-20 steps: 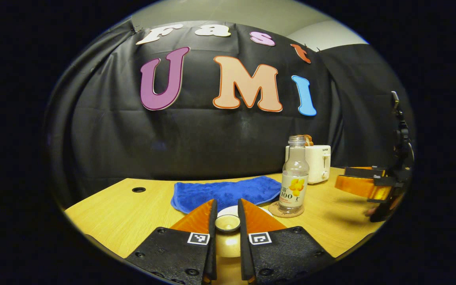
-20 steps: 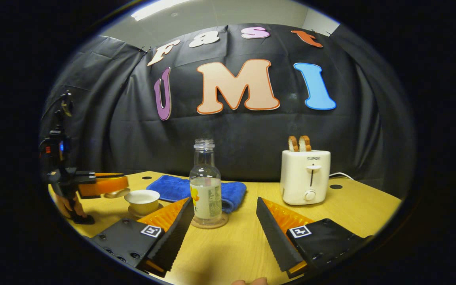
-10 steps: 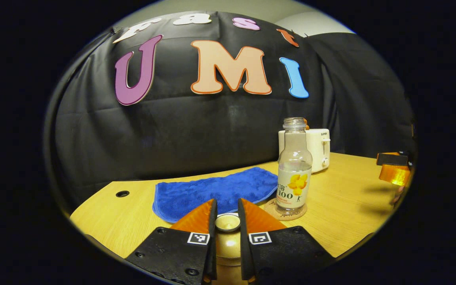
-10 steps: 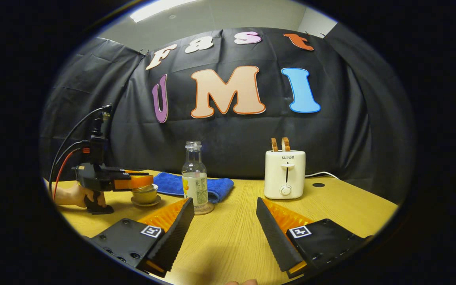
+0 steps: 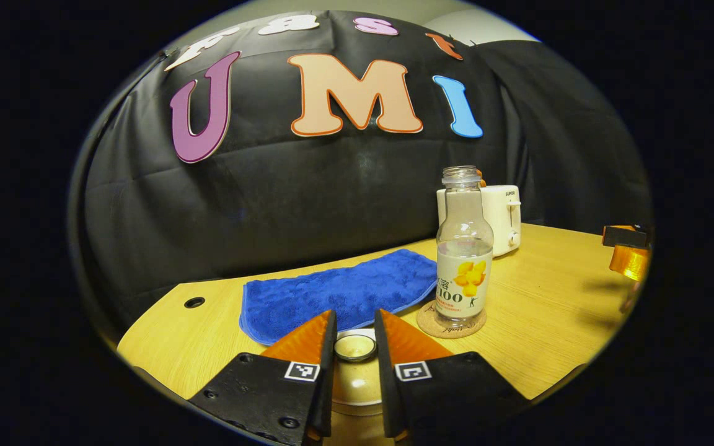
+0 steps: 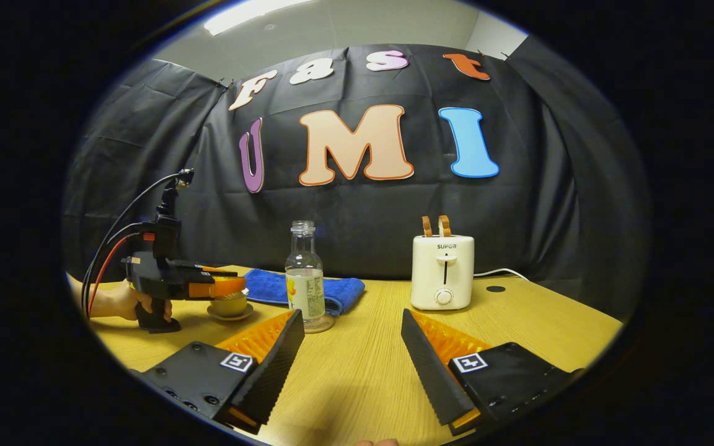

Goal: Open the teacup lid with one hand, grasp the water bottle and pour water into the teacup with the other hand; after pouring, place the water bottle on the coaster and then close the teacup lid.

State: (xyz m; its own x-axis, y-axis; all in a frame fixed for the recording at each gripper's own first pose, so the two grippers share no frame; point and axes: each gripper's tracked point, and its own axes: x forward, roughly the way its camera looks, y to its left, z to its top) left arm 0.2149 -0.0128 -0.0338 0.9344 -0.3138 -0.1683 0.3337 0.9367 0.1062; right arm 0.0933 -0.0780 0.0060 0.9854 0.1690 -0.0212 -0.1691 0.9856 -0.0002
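Most of the task looks done: left gripper [image 5: 354, 334] pinches the lid knob [image 5: 354, 347] over the teacup [image 6: 229, 305]; water bottle [image 6: 305, 277] stands on its coaster [image 5: 451, 319]; right gripper [image 6: 352, 337] rests spread.

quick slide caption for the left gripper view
Left gripper closed on the teacup lid, bottle standing on its coaster.

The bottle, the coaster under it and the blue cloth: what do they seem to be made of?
The bottle looks like clear glass or hard plastic: see-through, glossy, with a paper label. The coaster seems cork: matte, speckled tan. The blue cloth looks like terry or microfibre: fuzzy, deep pile, soft folds.
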